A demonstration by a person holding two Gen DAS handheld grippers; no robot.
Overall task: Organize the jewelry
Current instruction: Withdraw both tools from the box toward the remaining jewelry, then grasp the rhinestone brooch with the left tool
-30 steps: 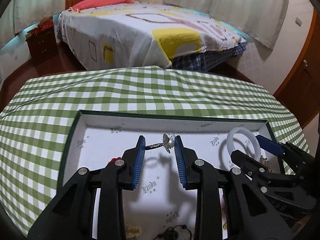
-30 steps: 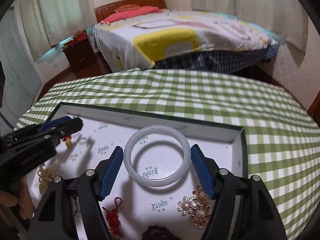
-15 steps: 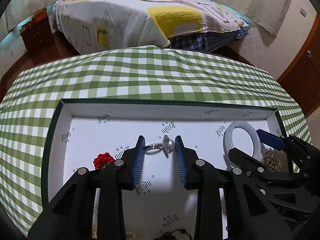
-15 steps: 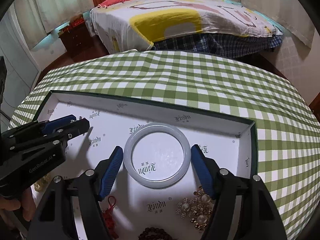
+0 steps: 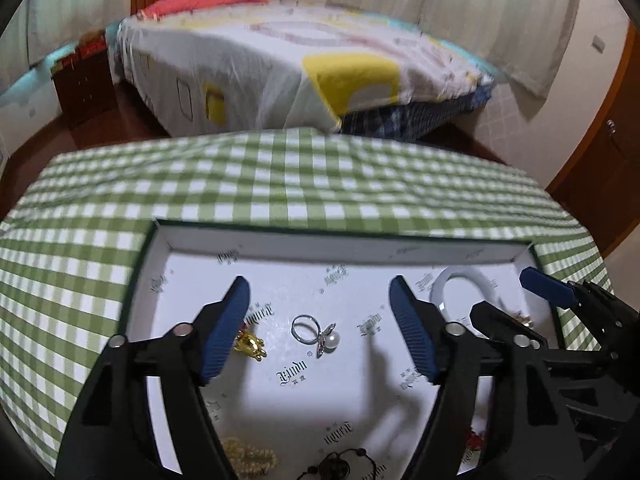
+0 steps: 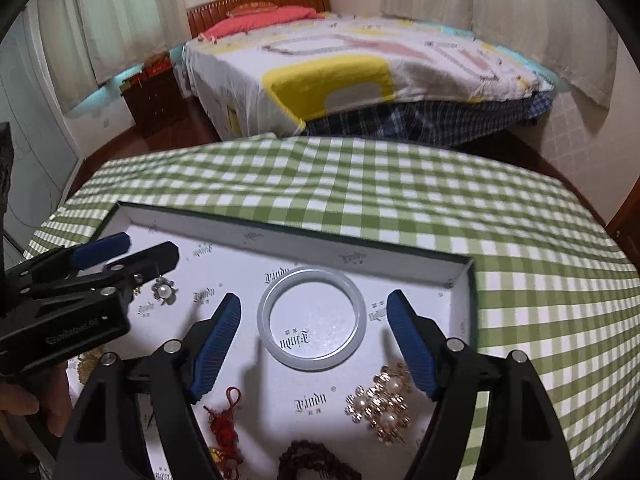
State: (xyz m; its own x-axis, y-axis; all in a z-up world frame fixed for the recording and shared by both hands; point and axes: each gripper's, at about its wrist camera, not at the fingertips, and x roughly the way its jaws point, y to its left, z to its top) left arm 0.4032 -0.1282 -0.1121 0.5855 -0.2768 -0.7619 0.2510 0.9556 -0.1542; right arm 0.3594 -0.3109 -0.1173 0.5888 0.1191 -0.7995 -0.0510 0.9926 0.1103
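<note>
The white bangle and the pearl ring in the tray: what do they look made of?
White bangle: smooth, translucent milky stone or glass, possibly jade, with a glossy rim. Pearl ring: thin shiny silver-coloured metal band bearing a round glossy white bead, pearl or imitation. Both lie loose in the tray.

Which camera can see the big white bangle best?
The right wrist view: the whole white bangle lies flat in the tray, between the open right gripper. The left wrist view shows only an arc of it, behind that gripper.

Both cameras sit close above the tray, facing the bed. They share the bangle and the tray's floor.
</note>
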